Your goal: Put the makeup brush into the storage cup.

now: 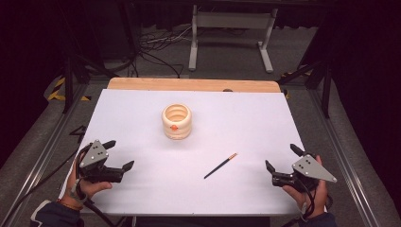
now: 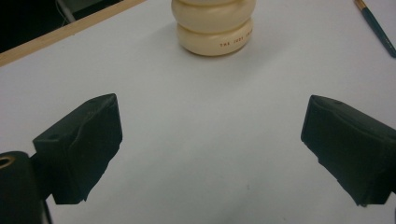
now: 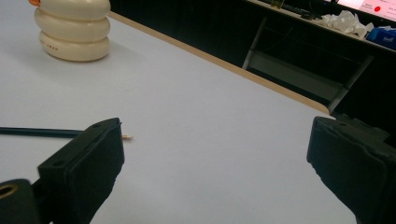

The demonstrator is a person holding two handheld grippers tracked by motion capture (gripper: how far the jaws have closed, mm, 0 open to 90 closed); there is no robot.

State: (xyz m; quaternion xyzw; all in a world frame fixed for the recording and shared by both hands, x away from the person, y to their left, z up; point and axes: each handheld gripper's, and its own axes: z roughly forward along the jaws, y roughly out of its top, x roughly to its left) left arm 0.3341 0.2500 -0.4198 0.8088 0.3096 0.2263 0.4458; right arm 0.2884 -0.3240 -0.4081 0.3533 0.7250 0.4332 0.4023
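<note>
On the white counter, one cream ribbed holder and one dark paintbrush are lying well apart. The left tongs are hovering near the counter's left front corner, jaws spread wide, gripping nothing. The holder is standing at centre, toward the far wooden edge, with an orange mark on its side. The left gripper view is showing small lettering on the holder's lowest ring. The paintbrush is lying diagonally, right of centre. The right tongs are hovering near the right front corner, jaws wide, empty. Bare white surface is lying between both tongs.
</note>
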